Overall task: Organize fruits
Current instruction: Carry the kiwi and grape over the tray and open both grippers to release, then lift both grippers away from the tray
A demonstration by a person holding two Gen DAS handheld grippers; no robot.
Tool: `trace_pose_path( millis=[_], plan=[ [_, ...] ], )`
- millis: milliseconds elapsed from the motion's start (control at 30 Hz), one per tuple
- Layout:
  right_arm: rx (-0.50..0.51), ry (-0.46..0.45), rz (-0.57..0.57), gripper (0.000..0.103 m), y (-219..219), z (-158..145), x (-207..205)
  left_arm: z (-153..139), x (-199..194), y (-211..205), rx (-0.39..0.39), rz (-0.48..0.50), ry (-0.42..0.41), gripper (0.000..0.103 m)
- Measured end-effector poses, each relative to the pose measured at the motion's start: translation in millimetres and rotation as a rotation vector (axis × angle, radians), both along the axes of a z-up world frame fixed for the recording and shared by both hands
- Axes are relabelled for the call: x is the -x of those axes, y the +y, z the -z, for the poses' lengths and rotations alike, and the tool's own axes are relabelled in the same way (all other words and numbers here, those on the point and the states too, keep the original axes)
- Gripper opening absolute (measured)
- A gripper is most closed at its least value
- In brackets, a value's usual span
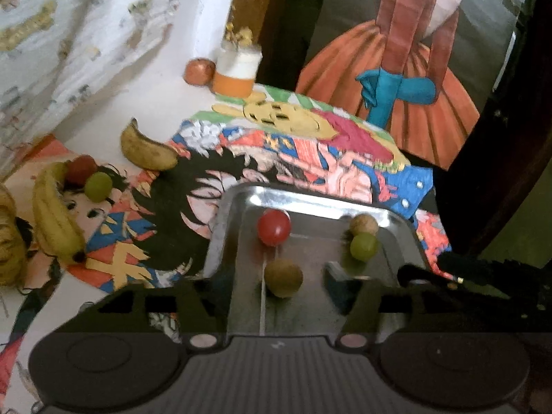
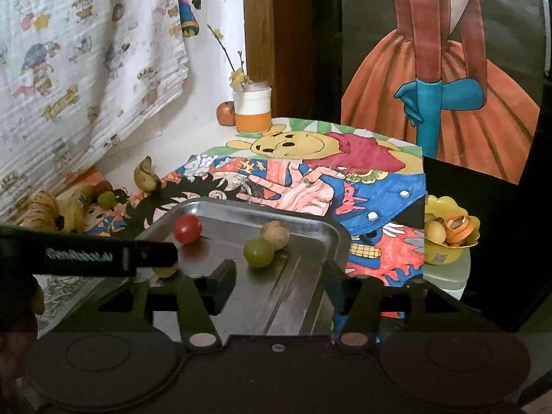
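Observation:
A steel tray (image 1: 310,197) lies on colourful drawings. In it are a red tomato (image 1: 273,230), a brown round fruit (image 1: 283,277), a green grape (image 1: 364,246) and a tan fruit (image 1: 363,225). My left gripper (image 1: 276,288) is open low over the tray, with the brown fruit lying loose between its fingers, touched by neither. In the right wrist view my right gripper (image 2: 279,283) is open and empty above the tray (image 2: 248,208), just short of the green grape (image 2: 258,252) and tan fruit (image 2: 275,234). The tomato (image 2: 187,228) sits far left, beside a black left-gripper finger (image 2: 155,253).
A single banana (image 1: 148,151), a larger banana (image 1: 55,214), a red fruit (image 1: 81,169) and a green grape (image 1: 98,186) lie left of the tray. An orange-and-white jar (image 1: 238,69) and a reddish fruit (image 1: 198,70) stand at the back. A yellow bowl (image 2: 445,258) of fruit sits at the right.

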State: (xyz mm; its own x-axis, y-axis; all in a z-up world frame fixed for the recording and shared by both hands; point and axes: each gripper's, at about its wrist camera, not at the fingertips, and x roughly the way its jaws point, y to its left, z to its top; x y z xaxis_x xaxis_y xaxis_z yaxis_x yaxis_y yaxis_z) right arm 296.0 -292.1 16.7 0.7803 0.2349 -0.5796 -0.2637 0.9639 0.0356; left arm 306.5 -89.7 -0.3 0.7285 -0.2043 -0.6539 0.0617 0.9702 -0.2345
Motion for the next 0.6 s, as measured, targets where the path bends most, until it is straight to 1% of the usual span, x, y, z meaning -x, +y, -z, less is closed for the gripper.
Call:
trace_pose_path(
  millis=[67,100,267,367,500,600],
  plan=[
    [-0.006,-0.008,-0.002,0.074,-2,-5,7,-7,5,2,0.002,-0.013,-0.011,0.081],
    [-0.012,-0.013,-0.003,0.077,-3,-8,11,-11,7,3,0.004,-0.020,-0.016,0.083],
    [-0.038,-0.034,-0.013,0.097,-5,-20,32,-28,28,13,0.010,-0.058,-0.054,0.102],
    [-0.060,-0.045,-0.030,0.102,-4,-26,47,-37,44,19,0.016,-0.081,-0.070,0.103],
    [-0.089,-0.038,-0.056,0.102,0,-32,66,-43,67,28,-0.010,-0.107,-0.067,0.103],
    [-0.080,-0.030,-0.074,0.102,7,-33,81,-44,86,34,-0.021,-0.115,-0.070,0.103]
  ],
)
